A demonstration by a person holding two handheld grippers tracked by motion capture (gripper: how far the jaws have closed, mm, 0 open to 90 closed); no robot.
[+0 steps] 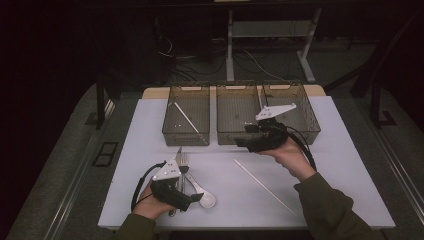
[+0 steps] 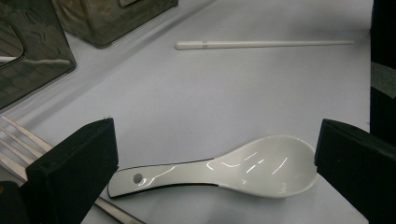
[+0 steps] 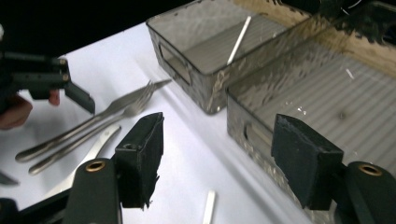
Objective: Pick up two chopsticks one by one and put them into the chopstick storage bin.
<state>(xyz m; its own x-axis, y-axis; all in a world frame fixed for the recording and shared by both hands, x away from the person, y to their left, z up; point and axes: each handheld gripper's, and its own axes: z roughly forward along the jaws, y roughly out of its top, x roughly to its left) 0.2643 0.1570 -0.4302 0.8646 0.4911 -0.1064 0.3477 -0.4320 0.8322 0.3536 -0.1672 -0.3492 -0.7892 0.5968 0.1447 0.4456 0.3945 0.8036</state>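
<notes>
The worktop (image 1: 150, 125) is a matte white sheet with square edges, dark floor beyond it on all sides. At its near left the left tongs (image 1: 192, 199) lie low in a hand (image 1: 147, 206), a grey three-cornered plate on top. In the left gripper view their blocky black foam jaws stand wide apart and grip nothing; between them rests a glossy white ceramic spoon (image 2: 224, 170), its bowl toward the right jaw, its flat handle, dark-edged and pierced by a small hole, toward the left jaw. Whether a jaw touches it I cannot tell. Just left of the spoon lie slim metal forks (image 3: 84, 126), side by side, tines toward the far edge.

Farther back stand three smoky translucent plastic bins with ribbed floors and rounded corners, set in a row near the far edge. The left bin (image 1: 186, 116) holds a thin white stick leaning corner to corner. The middle bin (image 1: 235, 115) sits close beside it with a narrow gap.

In the open middle of the worktop a long white chopstick (image 1: 265, 187) lies diagonally, well apart from the spoon, bare surface all round it.

The right tongs (image 1: 242, 141) hover by the middle bin's near wall, held in the right hand (image 1: 292, 157); in the right gripper view their jaws are parted wide, empty. The right bin (image 1: 300, 112) lies behind them.
</notes>
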